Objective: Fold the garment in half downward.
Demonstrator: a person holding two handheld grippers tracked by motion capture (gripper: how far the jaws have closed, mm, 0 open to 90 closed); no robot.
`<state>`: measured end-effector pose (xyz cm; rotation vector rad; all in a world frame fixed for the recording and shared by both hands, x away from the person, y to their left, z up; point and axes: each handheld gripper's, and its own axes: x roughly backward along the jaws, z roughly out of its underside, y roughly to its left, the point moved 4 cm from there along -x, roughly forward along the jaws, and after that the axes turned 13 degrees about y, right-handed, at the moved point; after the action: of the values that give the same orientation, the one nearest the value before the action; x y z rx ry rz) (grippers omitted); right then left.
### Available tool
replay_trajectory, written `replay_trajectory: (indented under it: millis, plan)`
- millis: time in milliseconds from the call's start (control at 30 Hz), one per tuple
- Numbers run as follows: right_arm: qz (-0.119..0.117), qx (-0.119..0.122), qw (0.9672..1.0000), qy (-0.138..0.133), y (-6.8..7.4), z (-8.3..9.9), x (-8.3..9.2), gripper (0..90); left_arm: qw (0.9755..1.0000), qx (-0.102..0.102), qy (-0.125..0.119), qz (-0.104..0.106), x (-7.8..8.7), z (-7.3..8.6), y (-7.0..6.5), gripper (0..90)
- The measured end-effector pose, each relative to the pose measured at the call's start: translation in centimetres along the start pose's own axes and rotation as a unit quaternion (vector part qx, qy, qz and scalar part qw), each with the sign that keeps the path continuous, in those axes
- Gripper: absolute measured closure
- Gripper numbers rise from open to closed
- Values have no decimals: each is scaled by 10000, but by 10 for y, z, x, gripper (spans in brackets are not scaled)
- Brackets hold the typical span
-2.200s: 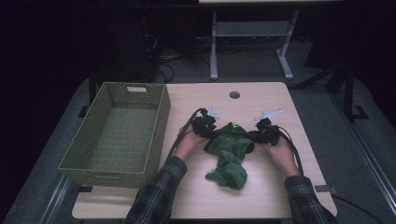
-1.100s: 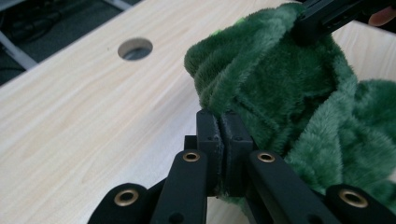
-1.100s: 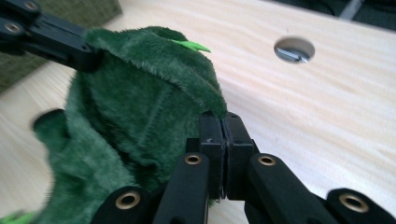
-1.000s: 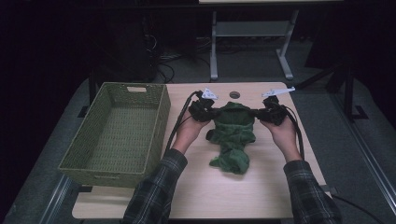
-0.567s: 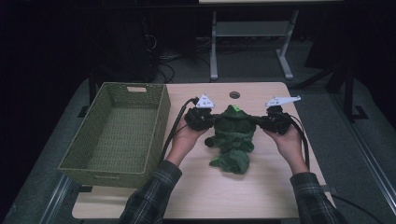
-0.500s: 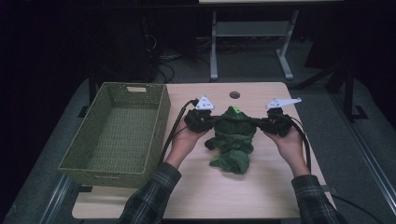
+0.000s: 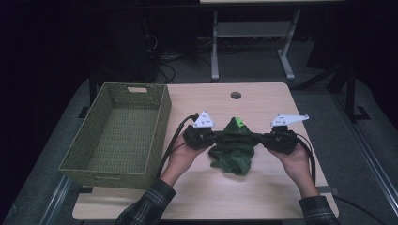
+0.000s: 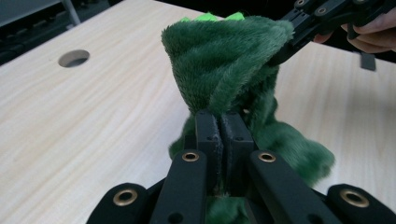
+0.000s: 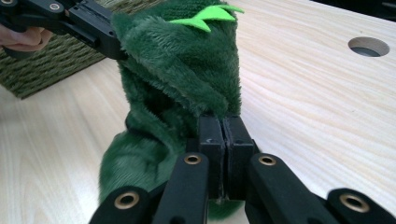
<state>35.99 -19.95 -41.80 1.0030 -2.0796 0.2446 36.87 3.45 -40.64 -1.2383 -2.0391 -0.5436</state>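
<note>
Green plush garment (image 7: 233,147), a fuzzy piece with bright lime felt spikes (image 7: 238,122) along its top edge, hangs stretched between the 2 hand-held grippers over the light wooden table (image 7: 263,101). The left gripper (image 7: 210,136) is clamped tight on the garment's left edge; in the left gripper view its 2 black jaws press flat together with the plush (image 8: 224,60) pinched between them and rising just ahead of the tips. The right gripper (image 7: 267,139) is likewise clenched on the garment's opposite edge, and in the right gripper view its jaws meet on a fold of the fabric (image 9: 177,65), the lime spikes (image 9: 208,16) standing just above and beyond the tips. Each gripper view also catches the other gripper farther off, biting the far side of the same cloth: the right one (image 8: 289,44) at the upper right of the left gripper view, the left one (image 9: 114,46) at the upper left of the right gripper view. Between the 2 grippers the top edge runs taut, while the rest of the garment sags below them, its lower end bunched on the tabletop nearer the person. Beyond the left gripper, on its outer side, stands an olive woven basket (image 7: 115,161), close by but apart from it. A round cable hole (image 7: 235,95) lies in the table past the grippers, well apart from the garment.
</note>
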Motion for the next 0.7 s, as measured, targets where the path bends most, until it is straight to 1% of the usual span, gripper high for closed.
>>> replay_trajectory:
  millis: [67, 100, 133, 233, 300, 400, 433, 500, 533, 567, 600, 633, 667, 700]
  plan:
    - [-43, 19, 10000, 77, 4, 5, -1, 882, 10000, -78, 41, 14, 0, 4, -3, 874]
    - [-25, 62, 9999, 106, 6, 8, -2, 882, 9999, -102, 49, 24, 1, 6, -5, 874]
    - [-54, 74, 9999, 77, 9, 10, -2, 882, 9999, -111, 56, 55, 1, 8, -6, 874]
    - [-85, 91, 9998, 140, 16, 18, -2, 882, 9997, -185, 95, 96, 2, 14, -12, 874]
    - [-138, 92, 9998, 85, 20, 25, 0, 882, 9995, -245, 160, 130, 0, 20, -16, 874]
    - [-174, 92, 9997, 163, 26, 35, -2, 882, 9990, -335, 257, 161, -3, 28, -22, 874]
    - [-199, 95, 9996, 202, 28, 37, -2, 882, 9990, -310, 271, 181, -5, 30, -23, 874]
    - [-154, 149, 9993, 318, 31, 43, -5, 878, 9987, -333, 325, 221, -7, 35, -26, 874]
    - [-145, 181, 9993, 304, 33, 46, -6, 878, 9986, -333, 325, 260, -8, 37, -28, 874]
    - [-211, 163, 9991, 342, 35, 49, -7, 878, 9984, -342, 338, 309, -9, 39, -30, 874]
    - [-203, 184, 9988, 400, 36, 52, -8, 878, 9982, -345, 356, 344, -10, 40, -32, 874]
    - [-154, 193, 9987, 452, 38, 53, -8, 879, 9979, -377, 384, 365, -11, 42, -35, 874]
    - [-141, 223, 9986, 450, 39, 56, -8, 879, 9975, -414, 425, 376, -13, 44, -37, 874]
    - [-201, 206, 9985, 455, 41, 58, -9, 878, 9971, -448, 468, 393, -15, 46, -39, 875]
